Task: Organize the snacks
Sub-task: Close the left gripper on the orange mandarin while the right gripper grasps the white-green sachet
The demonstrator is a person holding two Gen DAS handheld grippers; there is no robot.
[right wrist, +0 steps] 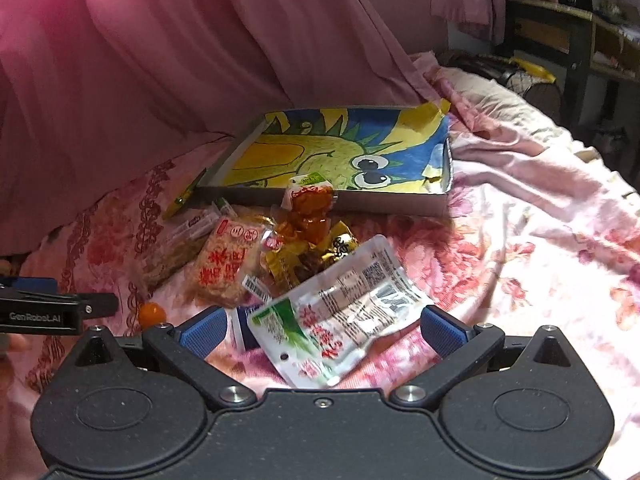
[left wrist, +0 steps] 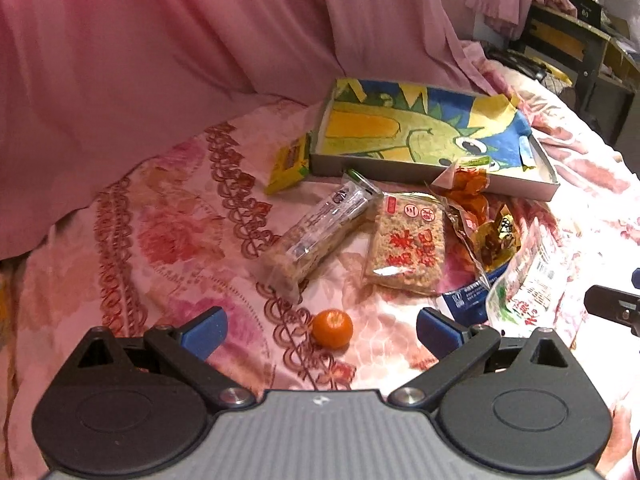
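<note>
On the bed, the right tool (right wrist: 322, 326) gapes wide and empty around a light, slippery white snack packet (right wrist: 336, 308), best pinched across its flat middle, while the left tool (left wrist: 320, 330), equally open, frames a small orange (left wrist: 332, 329)

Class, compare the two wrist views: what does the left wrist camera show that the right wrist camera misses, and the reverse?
Left only: the open left gripper framing a small orange mandarin, and the long clear-wrapped cereal bar in full.
Right only: the open right gripper over the whole white-and-green foil snack pouch.
Both: the shallow grey box with a dinosaur drawing and the square rice cracker packet.
</note>
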